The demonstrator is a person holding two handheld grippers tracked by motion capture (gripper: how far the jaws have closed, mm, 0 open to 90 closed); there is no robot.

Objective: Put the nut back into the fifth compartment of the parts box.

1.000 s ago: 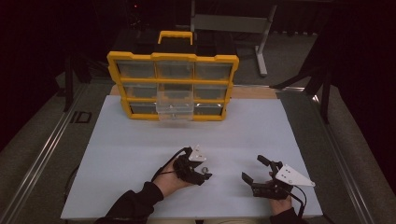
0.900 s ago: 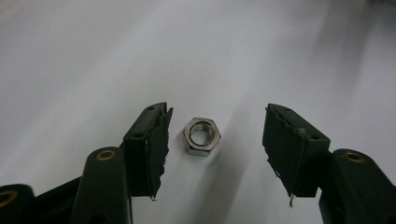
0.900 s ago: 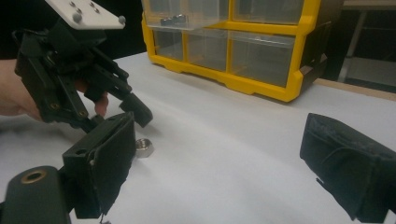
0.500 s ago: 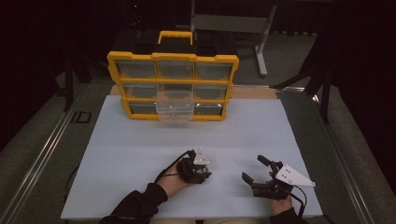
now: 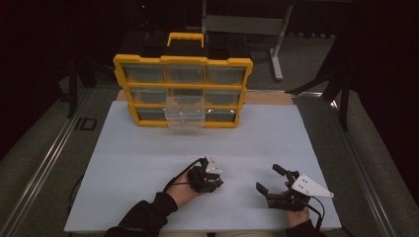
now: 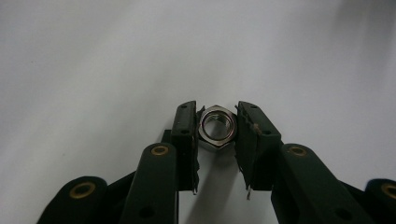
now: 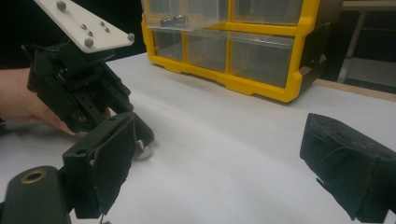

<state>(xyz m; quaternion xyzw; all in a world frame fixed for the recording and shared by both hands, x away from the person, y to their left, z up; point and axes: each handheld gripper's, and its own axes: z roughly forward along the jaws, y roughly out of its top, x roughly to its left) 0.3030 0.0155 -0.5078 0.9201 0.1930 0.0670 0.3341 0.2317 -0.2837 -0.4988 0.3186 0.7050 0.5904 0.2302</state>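
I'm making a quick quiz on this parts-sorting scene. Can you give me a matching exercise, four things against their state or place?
Things:
1. left claw
2. right claw
3. hex nut
4. clear drawer

States or places:
A. pulled out of the yellow organizer
B. open, holding nothing
C. shut on a small metal part
D. lying on the white table, pinched between two pads

Pairs: 1-C, 2-B, 3-D, 4-A

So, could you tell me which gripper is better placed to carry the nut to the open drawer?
The left gripper: its jaws have just closed on the hex nut. The right gripper rests open and empty, away from the drawer.
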